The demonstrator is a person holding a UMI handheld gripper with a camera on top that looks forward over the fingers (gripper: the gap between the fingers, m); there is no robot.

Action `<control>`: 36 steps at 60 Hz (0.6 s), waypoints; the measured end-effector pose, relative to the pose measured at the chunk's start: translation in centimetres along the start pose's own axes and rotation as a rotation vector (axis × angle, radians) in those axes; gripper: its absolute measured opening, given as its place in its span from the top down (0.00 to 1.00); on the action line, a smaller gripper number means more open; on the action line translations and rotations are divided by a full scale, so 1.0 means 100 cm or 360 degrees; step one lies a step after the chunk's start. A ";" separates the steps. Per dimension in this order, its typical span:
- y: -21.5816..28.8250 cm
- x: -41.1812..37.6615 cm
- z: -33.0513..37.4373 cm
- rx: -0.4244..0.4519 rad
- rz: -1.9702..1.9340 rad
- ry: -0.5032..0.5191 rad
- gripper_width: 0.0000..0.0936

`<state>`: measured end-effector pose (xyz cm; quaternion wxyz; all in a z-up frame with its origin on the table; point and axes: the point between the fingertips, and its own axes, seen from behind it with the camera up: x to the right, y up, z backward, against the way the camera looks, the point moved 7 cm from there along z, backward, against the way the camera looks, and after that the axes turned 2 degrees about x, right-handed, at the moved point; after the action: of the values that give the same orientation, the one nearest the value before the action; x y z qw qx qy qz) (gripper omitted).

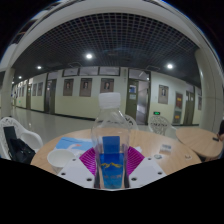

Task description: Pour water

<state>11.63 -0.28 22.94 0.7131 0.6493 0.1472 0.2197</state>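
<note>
A clear plastic water bottle [110, 135] with a white cap and a blue label stands upright between my fingers. My gripper [112, 160] has its magenta pads [89, 160] pressed against both sides of the bottle at the label. The bottle is held above a round light wooden table [185, 150]. A clear cup [157, 129] stands on the table beyond the bottle, to the right.
A blue sheet [68, 144] and a white item [62, 157] lie on the table to the left. A small object [165, 149] lies to the right. A dark chair [15, 140] stands at the left. A long hallway with doors lies beyond.
</note>
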 end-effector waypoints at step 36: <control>-0.017 0.026 -0.023 -0.0183 -0.0188 0.0088 0.21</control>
<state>12.91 2.88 21.17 0.7566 0.5911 0.1922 0.2032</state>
